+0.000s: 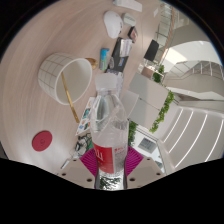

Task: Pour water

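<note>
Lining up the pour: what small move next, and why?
Probably ease forward toward the cup before tipping further. The claw grips the water bottle between its pink pads, but the cup lies beyond the bottle's cap, apart from it.

The gripper (110,160) is tilting well over to one side, its two pink-padded fingers (100,158) apparently pressing in on a clear bottle (111,120) held between them.
</note>
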